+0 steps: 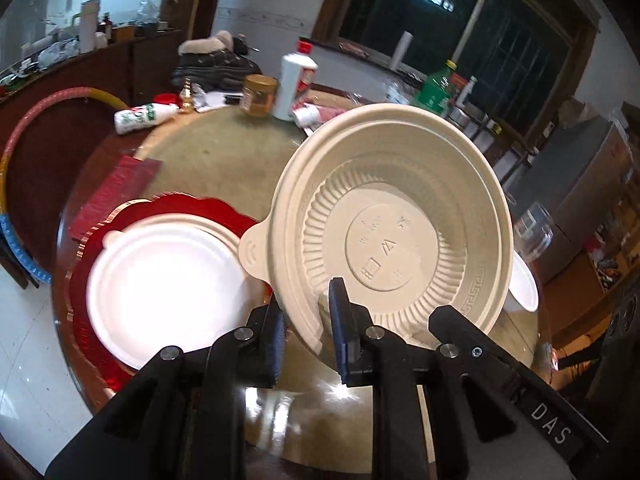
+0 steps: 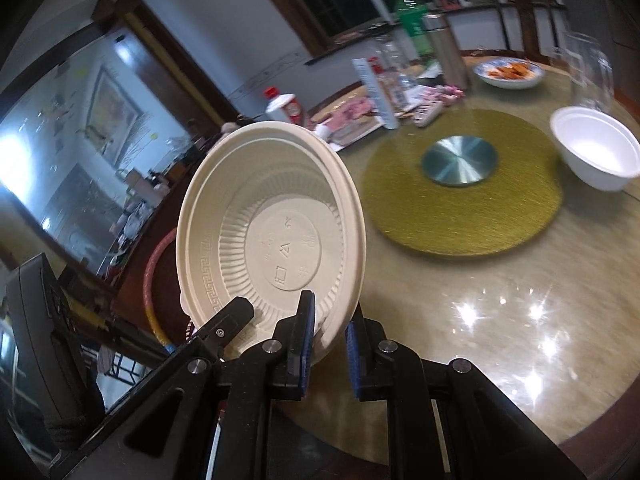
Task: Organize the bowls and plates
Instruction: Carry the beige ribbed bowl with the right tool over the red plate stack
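Left gripper [image 1: 306, 330]: clamped on the rim of the beige bowl [image 1: 396, 236], raised and tilted ahead of it.
Right gripper [image 2: 328, 344]: clamped on the same bowl's rim.
White plate [image 1: 160, 284]: lower left, on red tray [image 1: 86, 264].
White bowl [image 2: 596, 152]: far right.

A white bottle [image 1: 294, 84] with a red cap stands beside a honey-coloured jar [image 1: 259, 95] at the table's far side. A green bottle [image 2: 412, 16] rises behind clutter (mostly packets), and a steel disc [image 2: 460, 160] sits centred on the gold mat [image 2: 460, 216].
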Tool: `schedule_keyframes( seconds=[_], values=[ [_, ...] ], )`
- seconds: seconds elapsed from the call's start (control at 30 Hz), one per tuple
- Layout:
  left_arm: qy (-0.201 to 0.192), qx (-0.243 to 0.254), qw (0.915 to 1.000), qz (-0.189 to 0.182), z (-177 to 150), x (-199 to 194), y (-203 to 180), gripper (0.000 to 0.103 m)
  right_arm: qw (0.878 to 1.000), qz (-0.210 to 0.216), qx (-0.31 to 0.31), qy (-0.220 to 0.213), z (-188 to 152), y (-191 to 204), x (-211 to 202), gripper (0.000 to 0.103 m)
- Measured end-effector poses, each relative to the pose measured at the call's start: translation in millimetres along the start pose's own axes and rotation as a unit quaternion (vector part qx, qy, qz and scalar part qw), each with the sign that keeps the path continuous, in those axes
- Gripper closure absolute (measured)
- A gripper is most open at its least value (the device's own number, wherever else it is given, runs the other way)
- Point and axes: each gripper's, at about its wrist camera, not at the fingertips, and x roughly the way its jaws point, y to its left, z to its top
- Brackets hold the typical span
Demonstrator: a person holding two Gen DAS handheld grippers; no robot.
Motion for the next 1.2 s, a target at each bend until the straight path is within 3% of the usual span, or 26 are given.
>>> schedule_keyframes(
  seconds=[0.5, 1.2],
  values=[
    [-0.027, -0.034, 0.9984, 0.034, -1.9, -29.5, 64.6, 0.084, 0.997, 0.044, -0.059, 0.038, -16.5, 66.1, 27.6, 0.088],
    [0.000, -0.062, 0.9966, 0.053, -16.9, -18.7, 106.3, 0.084, 0.992, 0.048, -0.074, 0.094, -38.9, 86.3, 63.8, 0.088]
  ],
)
